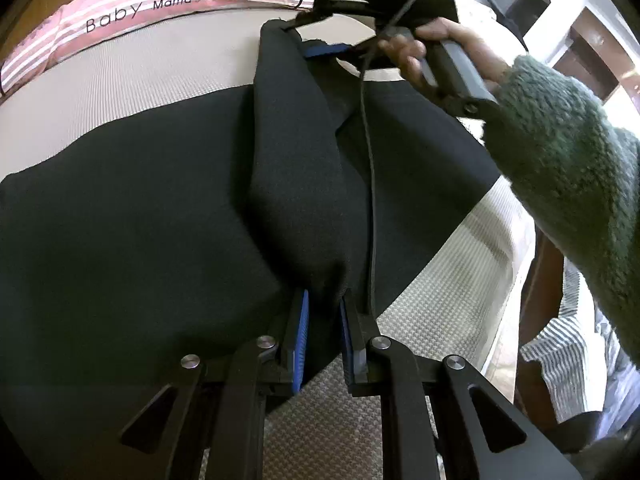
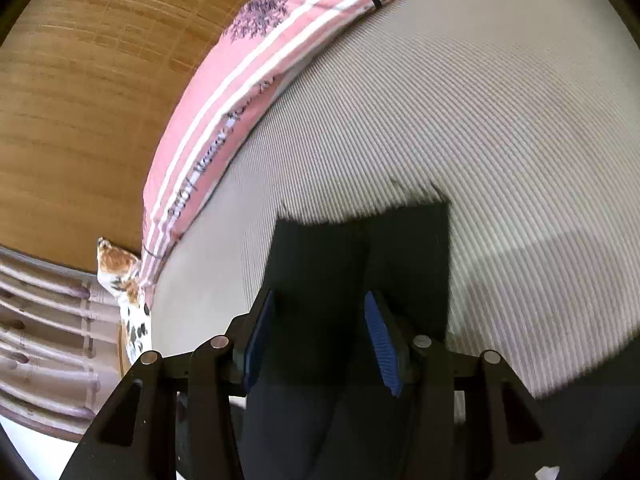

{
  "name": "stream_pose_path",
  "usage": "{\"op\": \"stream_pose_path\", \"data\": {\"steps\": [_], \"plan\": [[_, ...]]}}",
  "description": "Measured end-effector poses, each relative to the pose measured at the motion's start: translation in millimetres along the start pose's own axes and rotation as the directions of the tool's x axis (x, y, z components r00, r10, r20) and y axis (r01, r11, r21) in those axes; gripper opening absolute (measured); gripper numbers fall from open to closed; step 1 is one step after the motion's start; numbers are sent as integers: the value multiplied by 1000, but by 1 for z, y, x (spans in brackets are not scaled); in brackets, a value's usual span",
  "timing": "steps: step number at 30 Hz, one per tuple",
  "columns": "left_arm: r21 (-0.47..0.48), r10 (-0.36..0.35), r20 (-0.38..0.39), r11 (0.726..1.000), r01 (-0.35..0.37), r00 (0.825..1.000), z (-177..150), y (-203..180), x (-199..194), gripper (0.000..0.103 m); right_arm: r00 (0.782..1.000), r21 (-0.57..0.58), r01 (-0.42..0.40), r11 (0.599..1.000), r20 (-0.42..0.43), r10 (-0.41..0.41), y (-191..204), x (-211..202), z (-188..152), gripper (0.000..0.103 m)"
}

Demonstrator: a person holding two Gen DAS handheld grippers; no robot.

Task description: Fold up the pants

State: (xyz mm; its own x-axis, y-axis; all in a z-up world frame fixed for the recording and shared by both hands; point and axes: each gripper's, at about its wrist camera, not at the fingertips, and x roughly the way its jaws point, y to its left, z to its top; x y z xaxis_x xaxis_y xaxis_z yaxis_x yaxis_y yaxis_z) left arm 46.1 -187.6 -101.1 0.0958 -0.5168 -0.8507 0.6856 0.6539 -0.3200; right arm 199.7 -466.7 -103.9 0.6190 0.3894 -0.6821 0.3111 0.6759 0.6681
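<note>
Black pants [image 1: 132, 216] lie spread on a beige ribbed mattress [image 1: 132, 80]. One black strip of them is lifted taut between the two grippers. My left gripper [image 1: 324, 320] is shut on the near end of that strip, low over the mattress. My right gripper [image 1: 320, 36], held by a hand in a green sleeve, grips the far end. In the right wrist view the right gripper [image 2: 320, 336] has a pant edge [image 2: 360, 264] between its blue pads [image 2: 380, 340], with the jaws standing wide apart.
A pink striped pillow [image 1: 160, 4] lies along the mattress's far edge, against a wooden wall [image 2: 80, 100]. A black cable [image 1: 370, 200] hangs from the right gripper across the pants. Striped cloth [image 1: 560, 352] and shelves lie off the right edge.
</note>
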Motion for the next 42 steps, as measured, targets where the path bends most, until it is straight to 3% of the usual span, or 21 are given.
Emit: {"op": "stream_pose_path", "data": {"steps": [3,7,10,14,17,23,29,32,38,42], "plan": [[-2,-2,0,1000,2,1000,0,0,0,15,1000,7,-12,1000,0,12,2,8,11,44],[0,2,0,1000,-2,1000,0,0,1,15,1000,11,-18,1000,-26,18,5,17,15,12],[4,8,0,1000,-8,1000,0,-2,1,15,1000,-5,2,1000,1,-2,9,8,10,8],[24,29,-1,999,-29,1000,0,-7,1,15,995,-28,7,1000,95,-4,17,-34,3,6],[59,58,4,997,-59,998,0,-13,1,15,982,-49,47,998,186,-37,14,-91,-9,6],[116,95,21,988,-97,995,-1,-22,2,15,944,28,180,983,276,-181,-35,-175,-53,6],[195,133,43,971,-139,990,-2,-28,3,15,928,203,230,952,249,-277,-98,-196,-109,5],[245,150,44,957,-156,988,-3,-33,5,15,926,251,225,941,245,-286,-111,-197,-121,5],[279,121,59,951,-132,991,2,-36,-8,15,901,207,249,946,308,-305,-92,-213,-129,5],[304,98,24,947,-100,995,-1,-33,-6,15,897,222,284,933,282,-341,-107,-208,-137,5]]}}
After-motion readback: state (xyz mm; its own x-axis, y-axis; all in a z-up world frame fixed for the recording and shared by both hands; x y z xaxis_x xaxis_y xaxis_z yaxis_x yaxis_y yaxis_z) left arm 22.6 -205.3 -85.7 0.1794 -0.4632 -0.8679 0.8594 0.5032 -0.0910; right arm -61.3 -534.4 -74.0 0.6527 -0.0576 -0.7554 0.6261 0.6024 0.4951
